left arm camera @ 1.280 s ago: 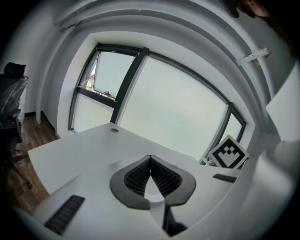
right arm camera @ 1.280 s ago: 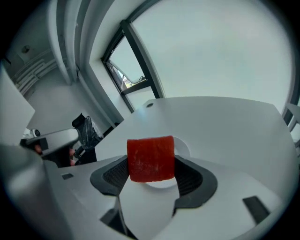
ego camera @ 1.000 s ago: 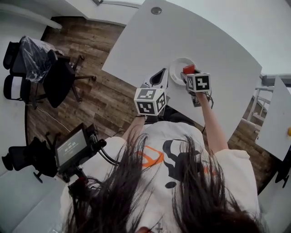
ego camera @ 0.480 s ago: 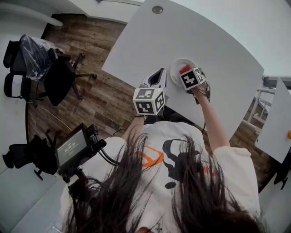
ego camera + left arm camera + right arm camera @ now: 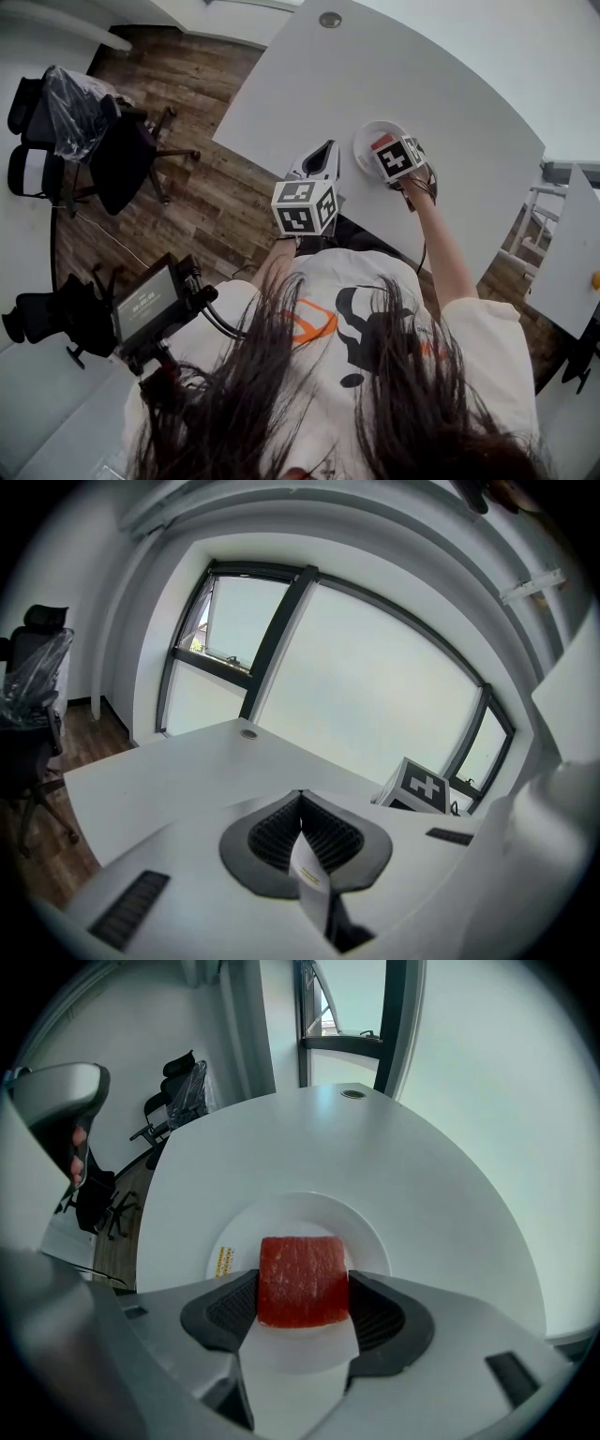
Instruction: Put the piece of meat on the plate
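Clamping the meat (image 5: 302, 1281) by its flanks, the right gripper (image 5: 303, 1299) holds it directly over the middle of the plate (image 5: 377, 1234), contact unclear, so release looks straight down; left gripper (image 5: 301, 803) idles left of the plate, jaws pinched on a thin strip (image 5: 311, 878).
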The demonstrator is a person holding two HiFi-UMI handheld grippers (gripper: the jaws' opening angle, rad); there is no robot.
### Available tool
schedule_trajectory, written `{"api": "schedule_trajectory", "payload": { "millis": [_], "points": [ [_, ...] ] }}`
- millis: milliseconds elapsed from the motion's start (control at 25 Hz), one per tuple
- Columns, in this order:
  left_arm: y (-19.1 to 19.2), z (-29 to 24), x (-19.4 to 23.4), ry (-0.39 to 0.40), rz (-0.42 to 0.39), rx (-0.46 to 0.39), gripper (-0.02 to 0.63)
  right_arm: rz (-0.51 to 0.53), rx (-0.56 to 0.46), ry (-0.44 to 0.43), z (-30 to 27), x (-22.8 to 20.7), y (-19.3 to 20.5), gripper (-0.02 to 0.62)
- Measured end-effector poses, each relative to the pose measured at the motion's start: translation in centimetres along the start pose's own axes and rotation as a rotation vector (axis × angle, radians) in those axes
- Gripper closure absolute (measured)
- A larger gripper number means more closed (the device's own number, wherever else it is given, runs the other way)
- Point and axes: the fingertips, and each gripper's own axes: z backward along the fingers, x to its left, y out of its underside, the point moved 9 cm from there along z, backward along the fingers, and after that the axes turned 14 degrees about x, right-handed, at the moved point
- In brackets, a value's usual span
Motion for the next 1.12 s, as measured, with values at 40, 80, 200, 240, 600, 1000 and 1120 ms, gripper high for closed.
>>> {"api": "schedule_trajectory", "payload": {
  "millis": [40, 80, 200, 240, 600, 1000, 1120],
  "points": [
    [0.0, 0.0, 0.1, -0.002, 0.001, -0.001, 0.600, -0.001, 0.000, -0.003, 0.0, 0.0, 0.0, 0.293],
    [0.0, 0.0, 0.1, -0.003, 0.002, -0.002, 0.600, -0.001, -0.001, -0.004, -0.1, -0.1, 0.0, 0.293],
    [0.0, 0.0, 0.2, -0.006, 0.005, -0.002, 0.600, -0.008, -0.015, -0.003, -0.1, -0.3, 0.0, 0.293],
    [0.0, 0.0, 0.3, -0.007, 0.005, -0.002, 0.600, -0.015, -0.025, -0.002, -0.1, -0.4, 0.1, 0.293],
    [0.1, -0.2, 0.5, -0.007, -0.002, -0.003, 0.600, -0.233, -0.174, -0.066, 1.9, -1.9, 1.2, 0.291],
    [1.1, 3.2, 0.4, 0.037, -0.050, -0.025, 0.600, -0.631, -0.591, -0.301, 9.1, 2.8, 6.1, 0.293],
    [1.6, 6.3, -0.4, 0.071, -0.073, -0.040, 0.600, -0.685, -0.667, -0.328, 11.8, 6.4, 7.7, 0.293]
  ]
}}
